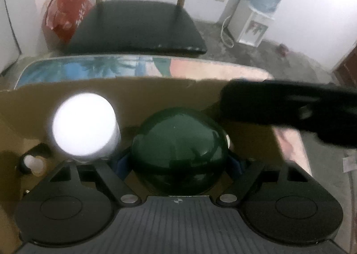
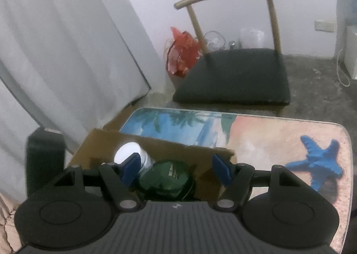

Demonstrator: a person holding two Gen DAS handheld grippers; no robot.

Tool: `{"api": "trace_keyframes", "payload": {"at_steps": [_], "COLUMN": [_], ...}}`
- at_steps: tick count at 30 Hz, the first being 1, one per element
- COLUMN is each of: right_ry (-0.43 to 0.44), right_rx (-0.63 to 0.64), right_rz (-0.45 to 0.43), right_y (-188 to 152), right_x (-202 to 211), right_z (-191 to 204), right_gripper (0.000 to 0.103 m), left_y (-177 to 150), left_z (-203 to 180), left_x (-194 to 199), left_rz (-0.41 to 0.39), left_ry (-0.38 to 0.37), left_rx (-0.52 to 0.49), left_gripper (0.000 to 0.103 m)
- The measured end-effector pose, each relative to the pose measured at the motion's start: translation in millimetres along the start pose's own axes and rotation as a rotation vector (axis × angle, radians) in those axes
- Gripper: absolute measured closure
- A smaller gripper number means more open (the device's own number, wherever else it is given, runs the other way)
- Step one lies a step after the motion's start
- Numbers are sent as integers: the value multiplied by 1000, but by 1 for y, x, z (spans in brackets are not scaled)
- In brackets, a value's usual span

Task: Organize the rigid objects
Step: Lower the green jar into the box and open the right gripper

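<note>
The left claw (image 1: 178,162) sits nearest the lens, its jaws set wide around a dark green dome-shaped object (image 1: 179,153); the blue pads are mostly hidden behind the dome, so whether they press on it cannot be told. The dome lies inside a cardboard box (image 1: 156,93), beside a white cylindrical container (image 1: 84,124) that stands to its left. A small pale bottle (image 1: 33,162) rests in the box's left corner. The box stands at the left edge of a surface (image 2: 267,138) printed with a beach scene. The right claw (image 2: 177,169) hangs above the box with its jaws apart and nothing between its blue pads (image 2: 221,169). A blue starfish-shaped object (image 2: 316,160) lies near the surface's right edge, well apart from the box. A chair (image 2: 234,75) stands beyond the far edge.
</note>
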State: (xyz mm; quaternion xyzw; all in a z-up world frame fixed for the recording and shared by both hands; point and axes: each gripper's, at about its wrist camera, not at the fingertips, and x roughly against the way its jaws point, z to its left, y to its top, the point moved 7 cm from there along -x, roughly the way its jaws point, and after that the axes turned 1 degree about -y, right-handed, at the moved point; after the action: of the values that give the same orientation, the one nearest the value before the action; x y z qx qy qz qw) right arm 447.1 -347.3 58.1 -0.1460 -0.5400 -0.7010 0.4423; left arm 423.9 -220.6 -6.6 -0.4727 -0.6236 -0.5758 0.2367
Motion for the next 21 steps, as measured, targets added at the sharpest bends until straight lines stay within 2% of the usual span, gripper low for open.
{"api": "trace_keyframes", "payload": {"at_steps": [5,8,12,21], "right_ry": [0,-5,1,3], "right_rx": [-34,-42,-52,-66], "right_rz": [-35,-45,-46,-44], "right_y": [-2,-5,-10,-22], "right_x": [11,16,17,19], "right_z": [-14,-21,-27,-30], "right_gripper": [29,29,29,29], "left_y": [-2,-1,-10,-6], "left_z": [-8,-5,5,3], "left_x": [-13,-22,-37,-9], "left_rz": [51,84,174,109], "left_ry": [25,52,46,70], "left_rx": [-2,51,127,104], "left_gripper": [21,21,19,10]}}
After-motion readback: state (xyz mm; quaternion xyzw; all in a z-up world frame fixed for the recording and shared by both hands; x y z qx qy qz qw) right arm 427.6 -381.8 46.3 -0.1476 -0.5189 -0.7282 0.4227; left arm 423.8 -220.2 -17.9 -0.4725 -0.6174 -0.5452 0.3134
